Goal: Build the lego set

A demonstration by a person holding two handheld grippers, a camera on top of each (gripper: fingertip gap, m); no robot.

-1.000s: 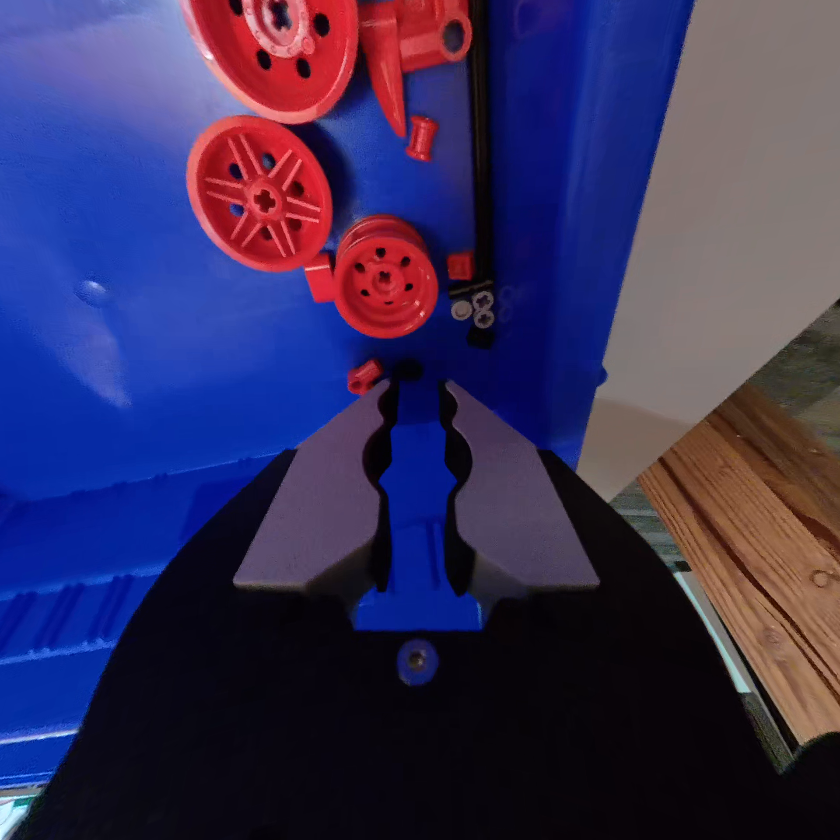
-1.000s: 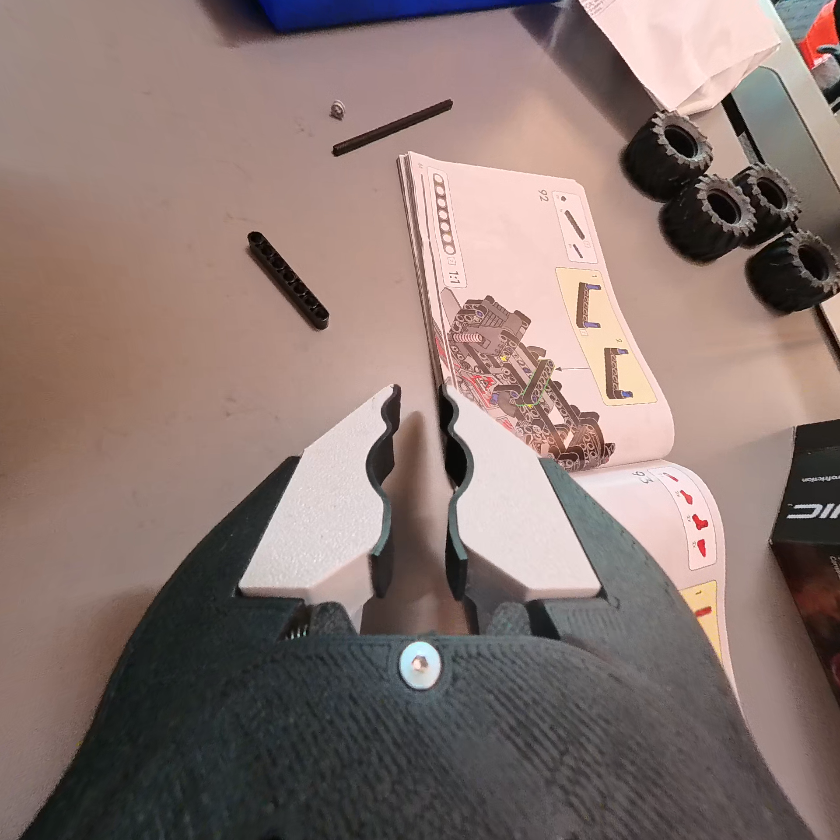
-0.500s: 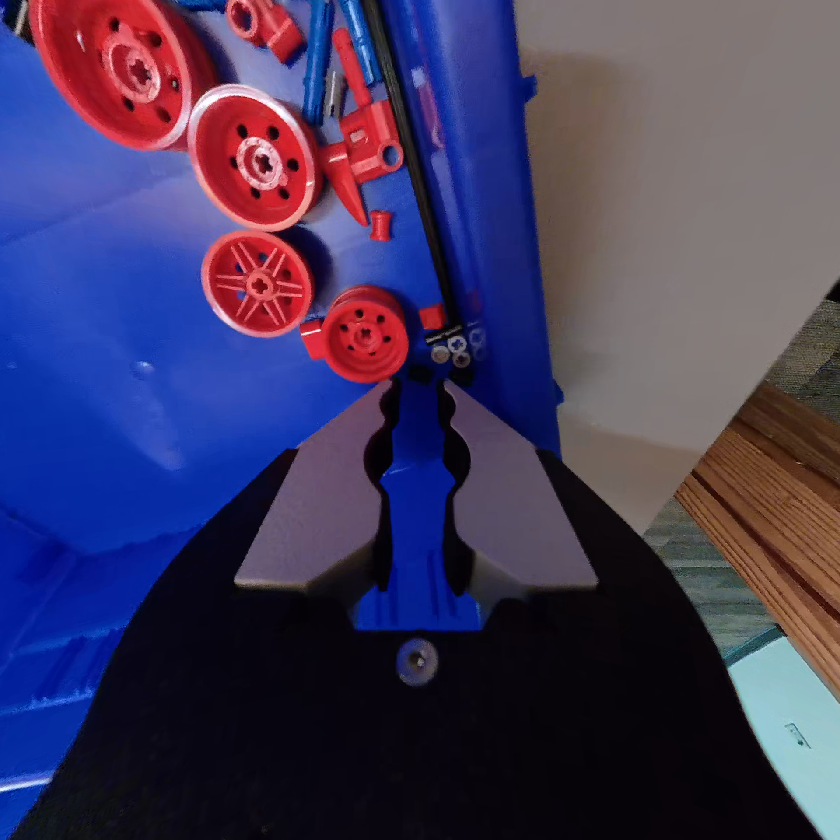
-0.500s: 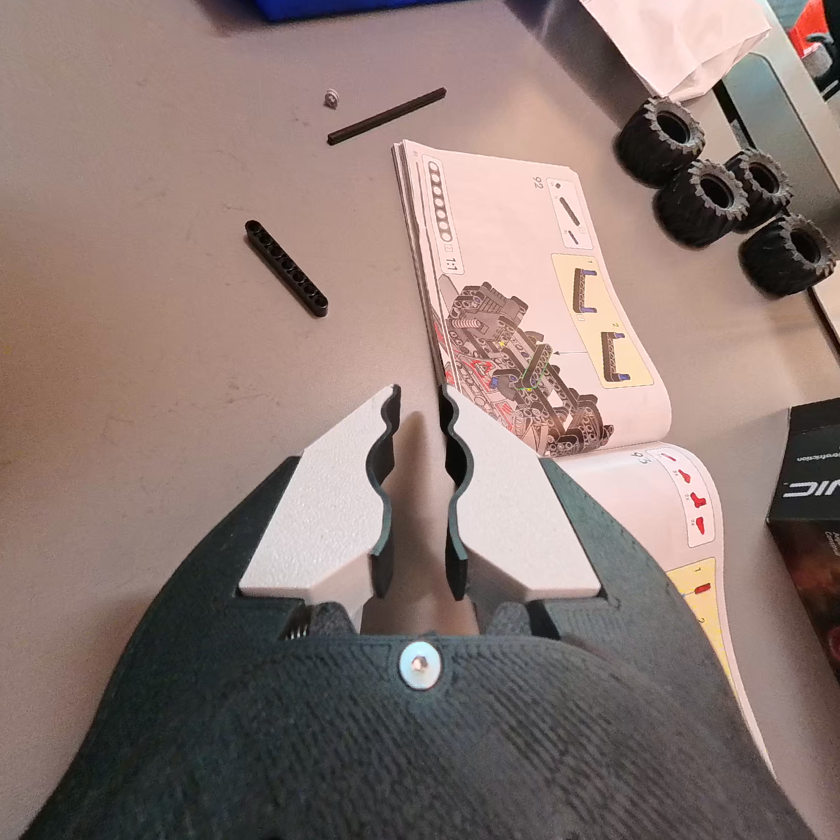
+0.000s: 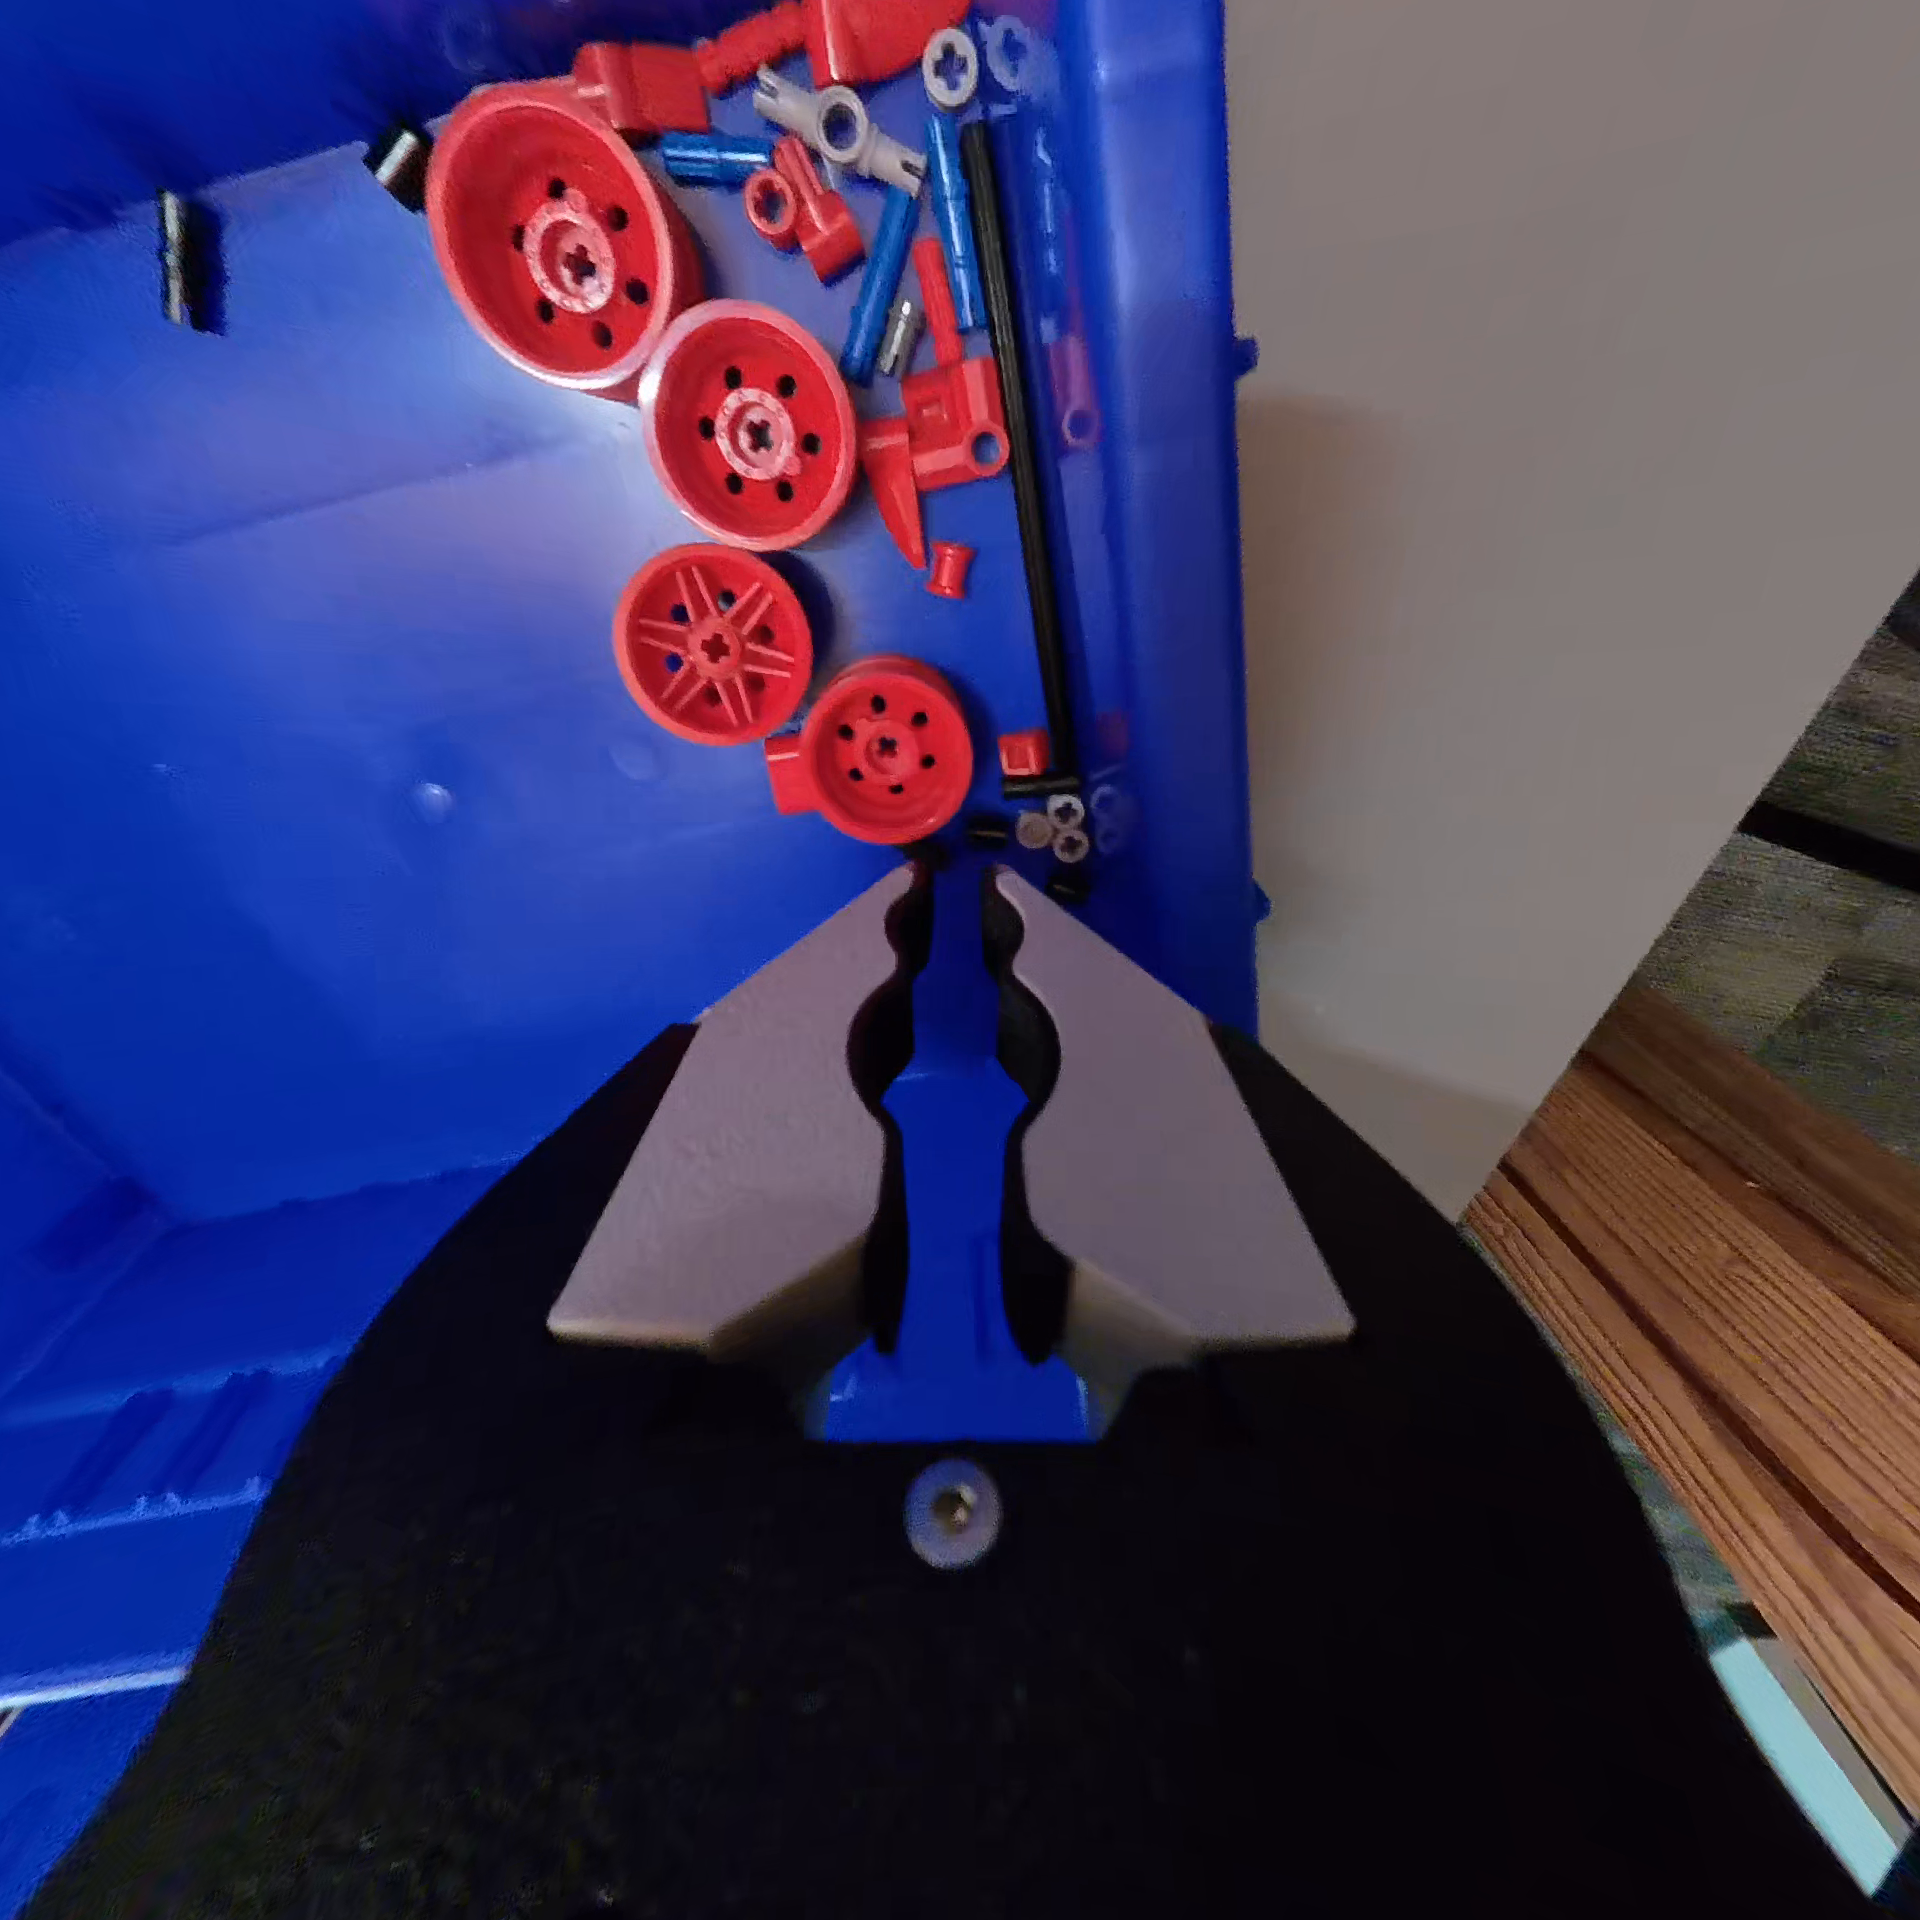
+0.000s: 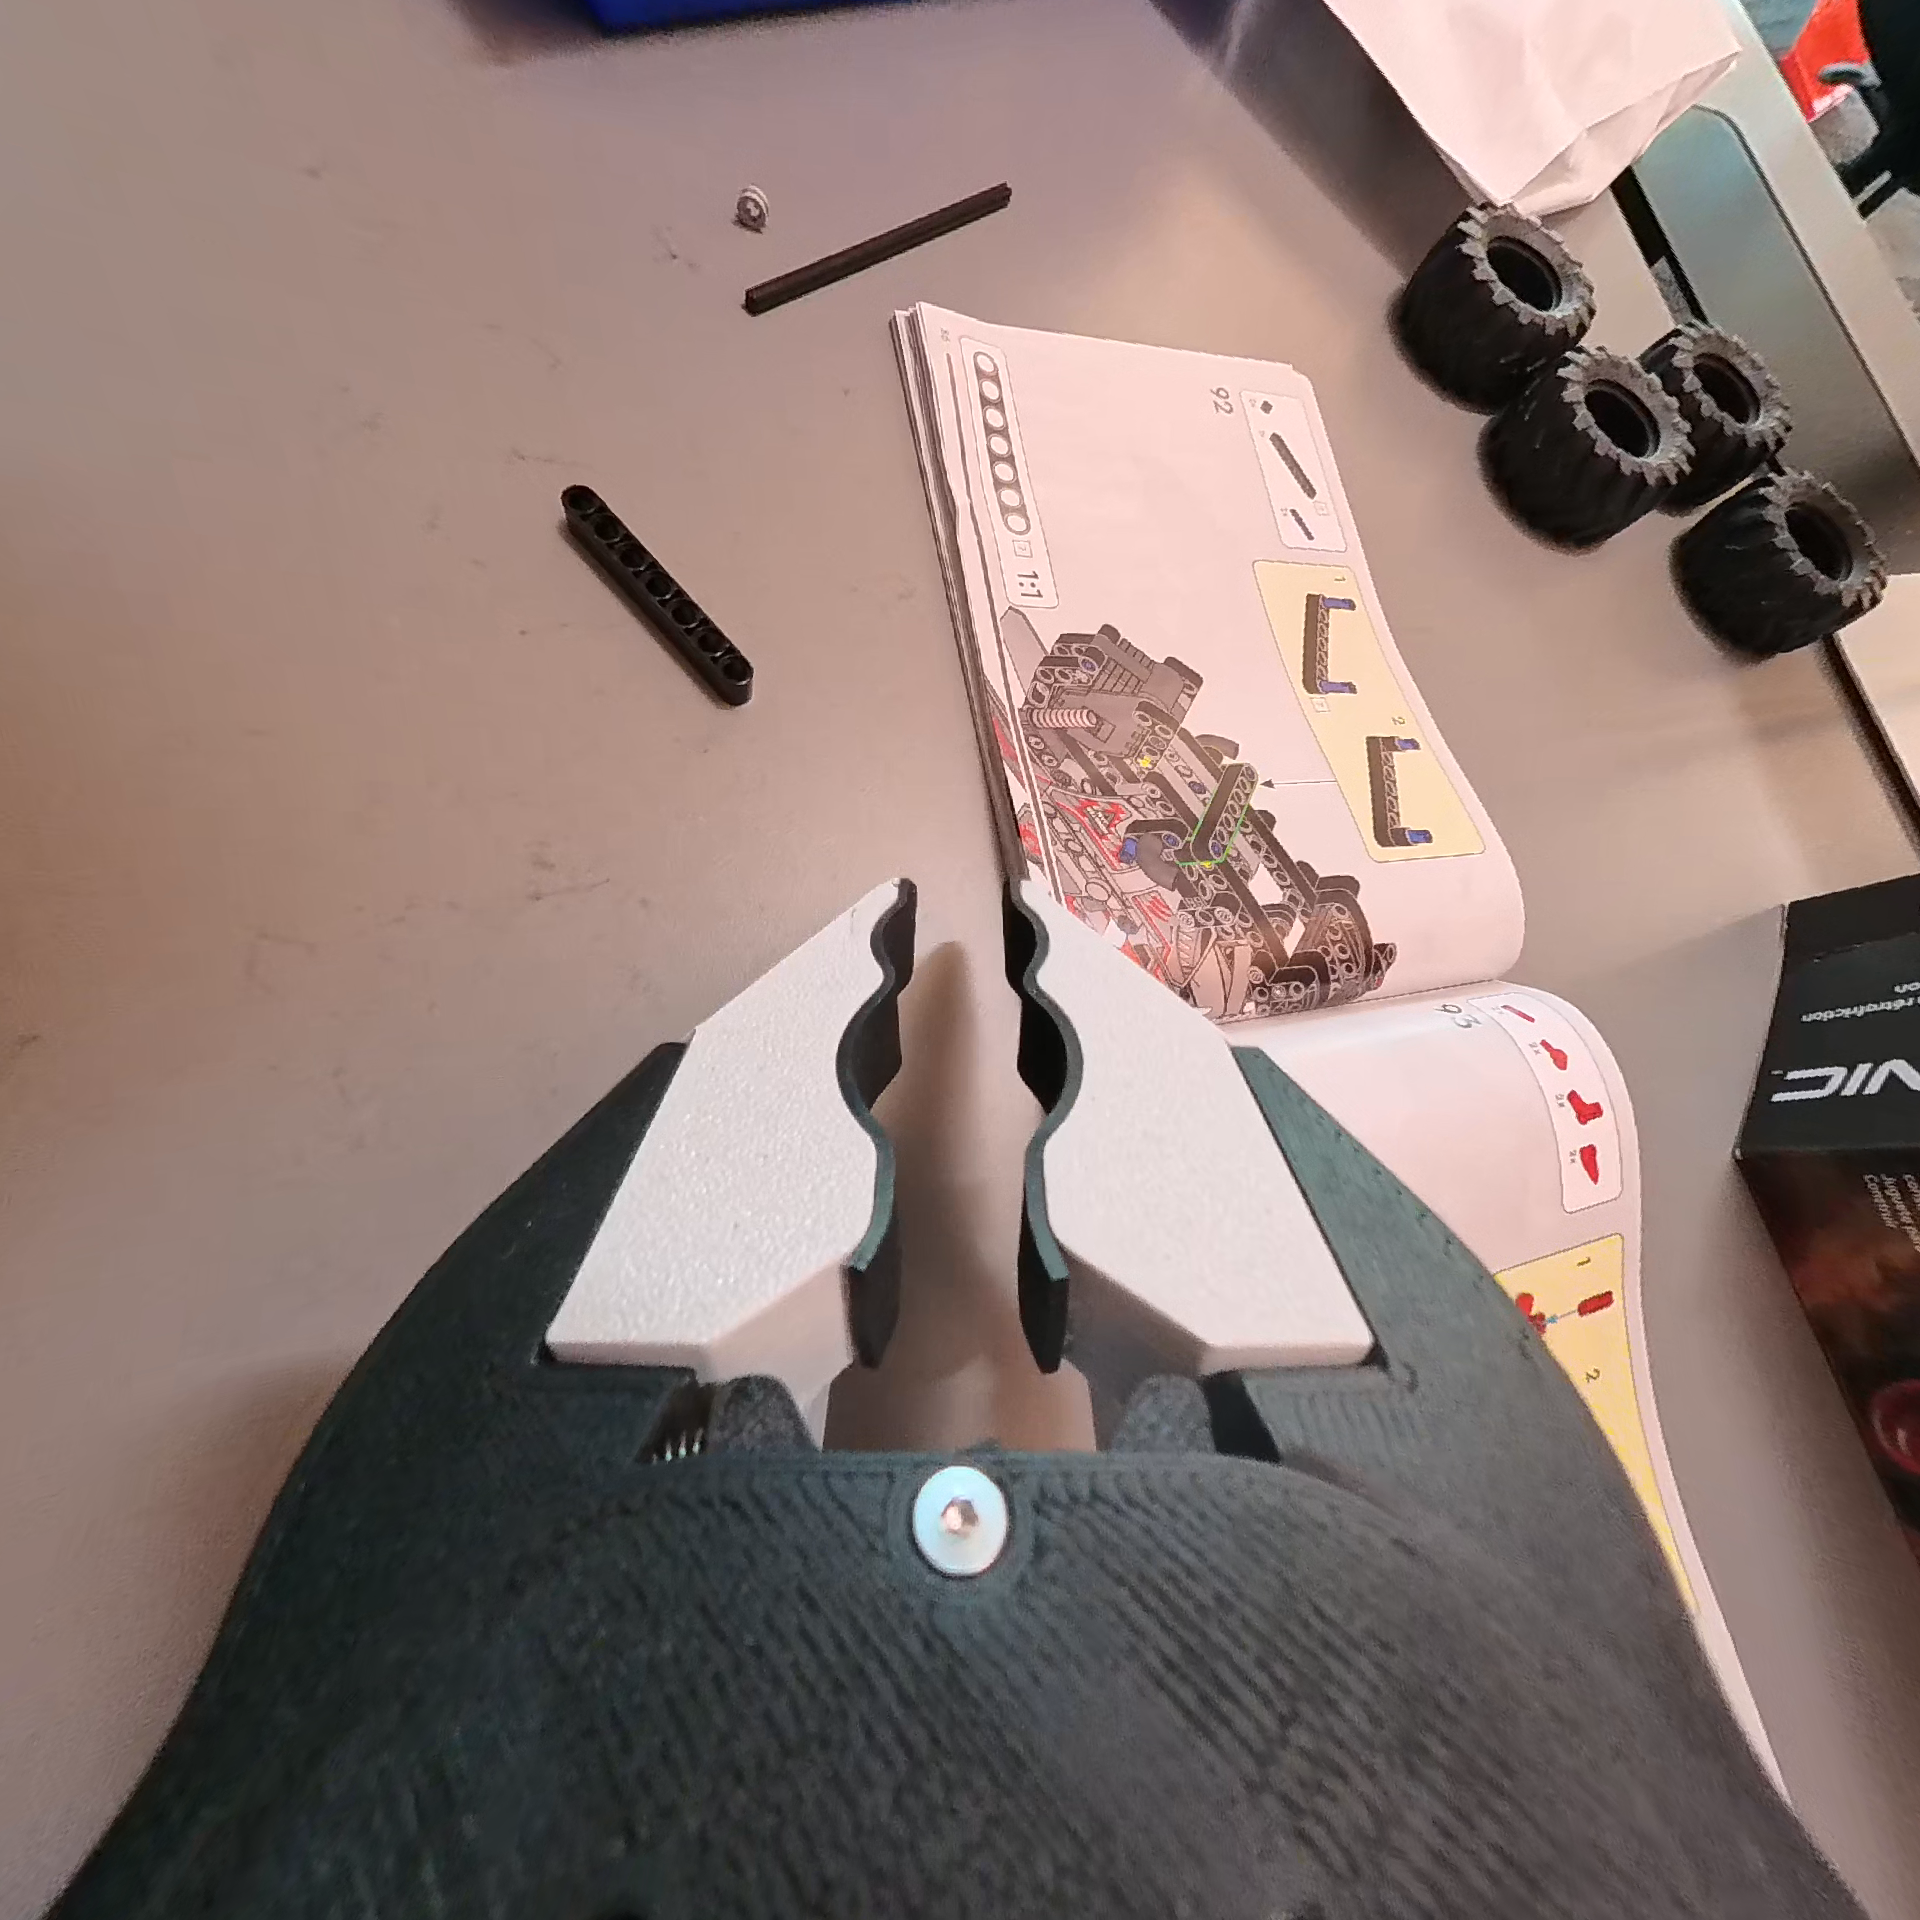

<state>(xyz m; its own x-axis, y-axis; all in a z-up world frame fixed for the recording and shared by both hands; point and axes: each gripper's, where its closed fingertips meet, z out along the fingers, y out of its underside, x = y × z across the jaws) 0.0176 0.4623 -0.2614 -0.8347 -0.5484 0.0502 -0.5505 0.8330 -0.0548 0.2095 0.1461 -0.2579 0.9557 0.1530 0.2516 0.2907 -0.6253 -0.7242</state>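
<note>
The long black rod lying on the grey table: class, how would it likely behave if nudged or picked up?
The black rod looks thin and straight, so probably stiff and light. Lying flat on the smooth table, it may roll sideways when nudged. Its slimness could make gripping awkward.

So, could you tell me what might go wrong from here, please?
The left tool hovers open over tiny bushes beside the small red wheel in the blue bin; closing there could flick them away or grab the wrong piece. On the table, the loose grey bush and black axle could roll off if nudged.
</note>
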